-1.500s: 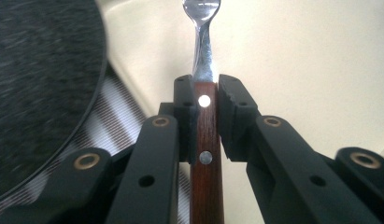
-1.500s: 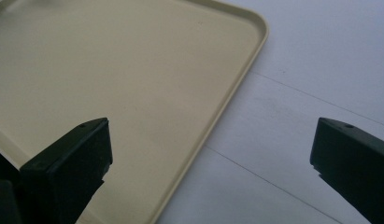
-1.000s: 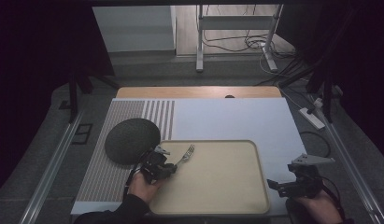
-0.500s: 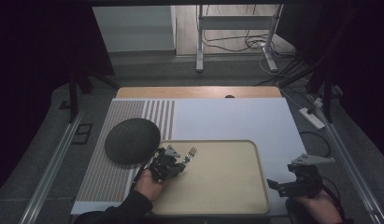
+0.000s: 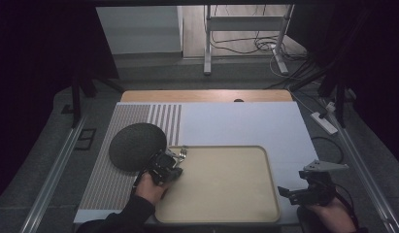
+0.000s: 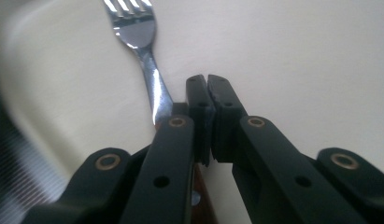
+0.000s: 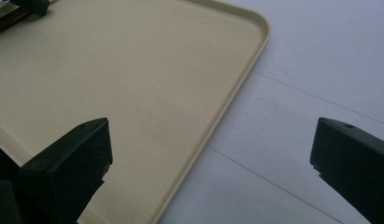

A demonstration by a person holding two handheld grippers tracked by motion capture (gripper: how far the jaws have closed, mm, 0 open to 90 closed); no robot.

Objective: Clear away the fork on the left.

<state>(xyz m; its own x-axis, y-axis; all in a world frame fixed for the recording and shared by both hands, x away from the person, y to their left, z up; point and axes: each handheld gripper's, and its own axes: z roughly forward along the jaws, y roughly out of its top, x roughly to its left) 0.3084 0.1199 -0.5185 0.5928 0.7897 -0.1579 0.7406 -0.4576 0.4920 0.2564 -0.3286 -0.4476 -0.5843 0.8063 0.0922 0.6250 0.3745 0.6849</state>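
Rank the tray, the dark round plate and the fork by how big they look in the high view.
1. Tray, by far the largest.
2. Dark round plate.
3. Fork, just a sliver beyond the left tool, which covers its handle.

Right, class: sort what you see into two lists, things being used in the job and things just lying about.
In use:
left gripper
fork
tray

Lying about:
dark round plate
striped mat
right gripper, open, idle beside the tray
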